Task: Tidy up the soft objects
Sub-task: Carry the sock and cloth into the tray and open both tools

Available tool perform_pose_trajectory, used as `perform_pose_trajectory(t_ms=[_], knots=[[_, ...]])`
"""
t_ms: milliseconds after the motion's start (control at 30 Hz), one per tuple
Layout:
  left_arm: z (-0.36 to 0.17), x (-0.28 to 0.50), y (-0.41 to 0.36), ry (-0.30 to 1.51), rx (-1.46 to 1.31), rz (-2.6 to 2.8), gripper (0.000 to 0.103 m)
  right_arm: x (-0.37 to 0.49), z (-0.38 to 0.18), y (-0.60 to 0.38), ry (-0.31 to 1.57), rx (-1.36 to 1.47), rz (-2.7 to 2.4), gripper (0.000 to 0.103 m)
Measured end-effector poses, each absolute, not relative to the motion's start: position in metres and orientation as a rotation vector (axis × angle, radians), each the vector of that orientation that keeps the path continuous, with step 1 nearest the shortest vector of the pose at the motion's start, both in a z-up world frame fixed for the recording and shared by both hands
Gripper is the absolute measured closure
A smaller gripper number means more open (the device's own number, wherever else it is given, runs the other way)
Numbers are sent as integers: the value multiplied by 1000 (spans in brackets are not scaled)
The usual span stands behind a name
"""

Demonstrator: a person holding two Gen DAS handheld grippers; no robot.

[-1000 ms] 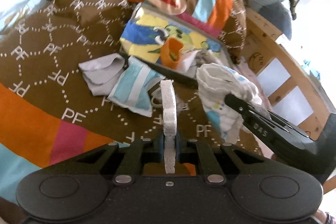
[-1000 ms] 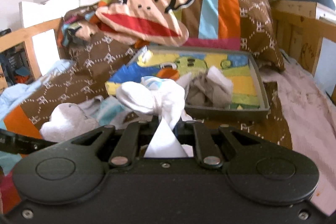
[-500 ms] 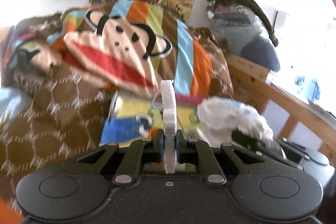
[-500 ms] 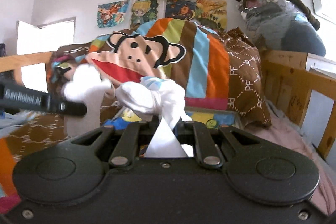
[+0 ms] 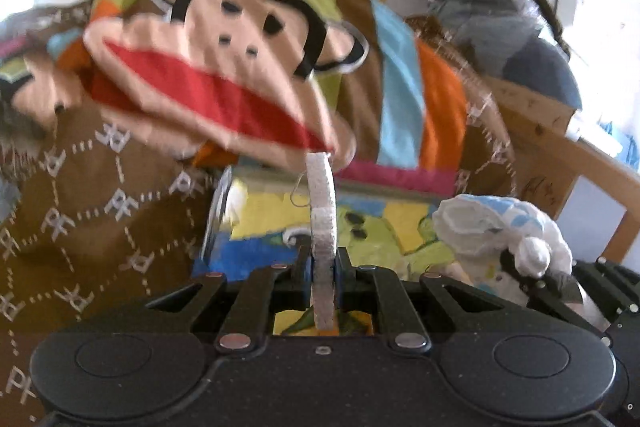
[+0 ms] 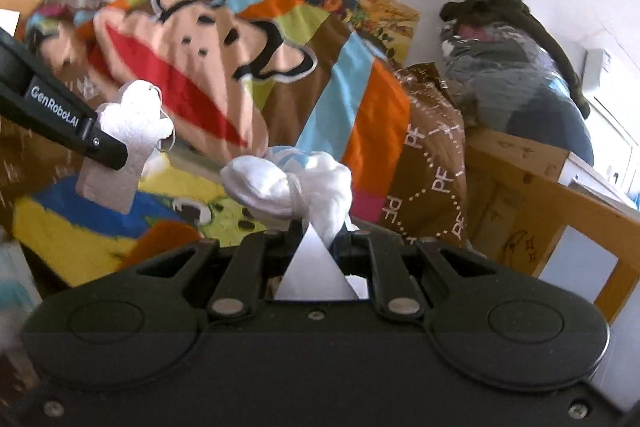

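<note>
My left gripper (image 5: 322,263) is shut on a thin flat white felt piece (image 5: 320,203), seen edge-on and standing upright between the fingers. In the right wrist view that same felt piece (image 6: 128,131) hangs from the left gripper (image 6: 108,147) at the left. My right gripper (image 6: 316,231) is shut on a bunched white cloth with light-blue stripes (image 6: 296,183). From the left wrist view this bundle (image 5: 496,231) sits at the right, beside the right gripper (image 5: 532,275). Both are held above a grey tray (image 5: 218,211) lined with a colourful cartoon cloth (image 6: 80,211).
A monkey-face cushion (image 5: 224,83) leans behind the tray on a striped blanket. Brown patterned bedding (image 5: 100,211) spreads to the left. A wooden bed frame (image 5: 560,155) runs along the right, with a heap of clothes (image 5: 500,11) on it. Posters hang on the wall.
Both grippers have swung up and forward from the bedding toward the tray and cushion, keeping their hold. The loose cloths on the blanket have dropped out of sight.
</note>
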State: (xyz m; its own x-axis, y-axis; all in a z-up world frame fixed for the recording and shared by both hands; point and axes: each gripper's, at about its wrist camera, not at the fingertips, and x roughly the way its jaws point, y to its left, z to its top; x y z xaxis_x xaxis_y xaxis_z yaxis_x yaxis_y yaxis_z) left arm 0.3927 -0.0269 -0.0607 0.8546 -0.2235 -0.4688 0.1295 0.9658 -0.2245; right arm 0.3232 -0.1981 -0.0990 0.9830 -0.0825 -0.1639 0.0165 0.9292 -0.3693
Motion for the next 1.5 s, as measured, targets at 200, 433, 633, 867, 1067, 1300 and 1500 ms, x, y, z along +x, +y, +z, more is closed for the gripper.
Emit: perform_pose_trajectory(t_ms=[200,433,633,867,1067,1300,1500], knots=[[-86,403,-31,586,-151,-182,92,332,-126,-185,273,-400,12,96],[-101,409,-36,649,-119,-191,92,340,-142,-184,360,-362,59,95],[-97,414,-42,678,-113,-210,91,339,-141,-195,396,-287,102,75],[-87,414,-36,689,-167,-200,89,339,-126,-201,405,-207,141,32],[-70,401,-28,660,-156,-187,79,335,-106,-214,386,-119,133,7],[-42,376,-15,580,-178,-149,63,320,-76,-236,326,-6,113,1],[-7,345,-6,490,-152,-124,47,299,-51,-251,267,81,118,0]])
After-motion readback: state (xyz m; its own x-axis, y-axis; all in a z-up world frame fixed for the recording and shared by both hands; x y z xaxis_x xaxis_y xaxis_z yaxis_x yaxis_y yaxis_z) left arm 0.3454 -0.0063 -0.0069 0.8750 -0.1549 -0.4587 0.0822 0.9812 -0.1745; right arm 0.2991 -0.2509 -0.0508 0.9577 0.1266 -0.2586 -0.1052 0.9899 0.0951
